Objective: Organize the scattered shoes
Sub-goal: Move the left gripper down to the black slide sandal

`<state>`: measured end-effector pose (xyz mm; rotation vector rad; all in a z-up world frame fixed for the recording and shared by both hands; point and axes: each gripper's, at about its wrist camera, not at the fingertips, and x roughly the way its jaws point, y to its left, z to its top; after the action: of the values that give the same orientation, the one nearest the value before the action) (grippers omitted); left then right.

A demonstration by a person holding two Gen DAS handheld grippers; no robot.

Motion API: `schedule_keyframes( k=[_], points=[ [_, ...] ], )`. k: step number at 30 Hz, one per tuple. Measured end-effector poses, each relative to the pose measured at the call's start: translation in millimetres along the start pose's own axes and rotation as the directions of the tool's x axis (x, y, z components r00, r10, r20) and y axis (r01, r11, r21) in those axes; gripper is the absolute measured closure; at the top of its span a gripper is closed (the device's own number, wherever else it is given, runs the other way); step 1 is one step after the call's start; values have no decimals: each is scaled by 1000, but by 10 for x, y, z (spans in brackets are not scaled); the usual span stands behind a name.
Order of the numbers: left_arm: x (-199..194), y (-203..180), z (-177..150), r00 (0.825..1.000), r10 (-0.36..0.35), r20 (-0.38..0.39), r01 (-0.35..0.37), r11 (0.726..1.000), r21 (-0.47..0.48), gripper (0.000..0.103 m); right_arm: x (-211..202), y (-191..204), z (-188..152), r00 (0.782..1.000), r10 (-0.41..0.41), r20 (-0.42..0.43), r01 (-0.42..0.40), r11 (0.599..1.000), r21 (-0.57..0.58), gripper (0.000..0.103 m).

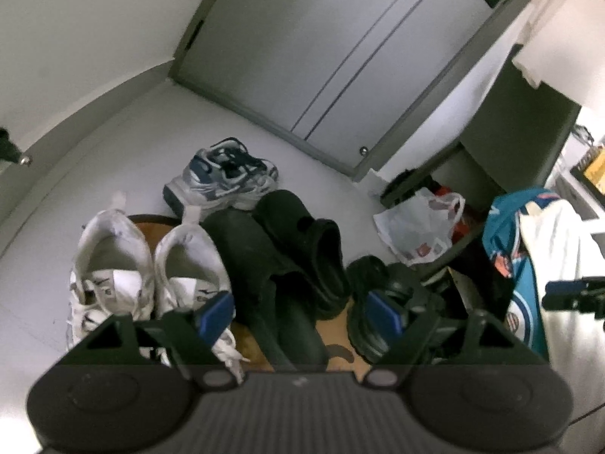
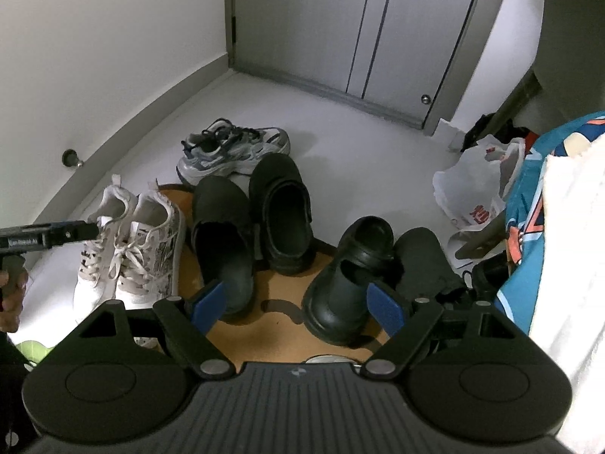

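While we hold both tools above the brown mat [image 2: 264, 325], the right tool [image 2: 300, 304] hangs wide and empty near us, its blue pads [image 2: 385, 308] spread over the mat's near part. Our left tool [image 1: 298, 314] is just as wide and grips nothing; in the right wrist view it shows at the far left edge, with a hand [image 2: 11, 291] on its handle. Just beyond the right tool, a black clog [image 2: 348, 280] stands on the mat, touching a second dark shoe [image 2: 419, 261] on its right. Left of these, another pair of black clogs [image 2: 253, 223] lies side by side, toes pointing away from us. Further left, the white sneakers [image 2: 128, 249] sit together, partly on the mat and partly on the pale floor [image 2: 359, 140]. Beyond the clogs, a grey and blue sneaker [image 2: 234, 151] lies across the mat's far edge. On the right, a white plastic bag [image 2: 472, 189] rests on the floor. Farthest off stands a grey door [image 2: 340, 30].
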<state>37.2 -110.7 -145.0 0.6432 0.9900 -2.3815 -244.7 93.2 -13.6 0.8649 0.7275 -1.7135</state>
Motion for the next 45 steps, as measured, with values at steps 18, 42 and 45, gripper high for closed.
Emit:
schedule_keyframes(
  k=[18, 42, 45],
  points=[
    [860, -337, 397, 977, -37, -208, 80, 976, 203, 21, -96, -27, -4, 999, 33, 6, -33, 999, 22, 17],
    [1907, -73, 439, 941, 55, -333, 37, 964, 263, 21, 153, -95, -58, 995, 67, -70, -63, 996, 61, 17],
    [1981, -46, 437, 947, 87, -310, -2, 964, 265, 26, 257, -80, -72, 994, 49, -101, -44, 998, 51, 17]
  ],
)
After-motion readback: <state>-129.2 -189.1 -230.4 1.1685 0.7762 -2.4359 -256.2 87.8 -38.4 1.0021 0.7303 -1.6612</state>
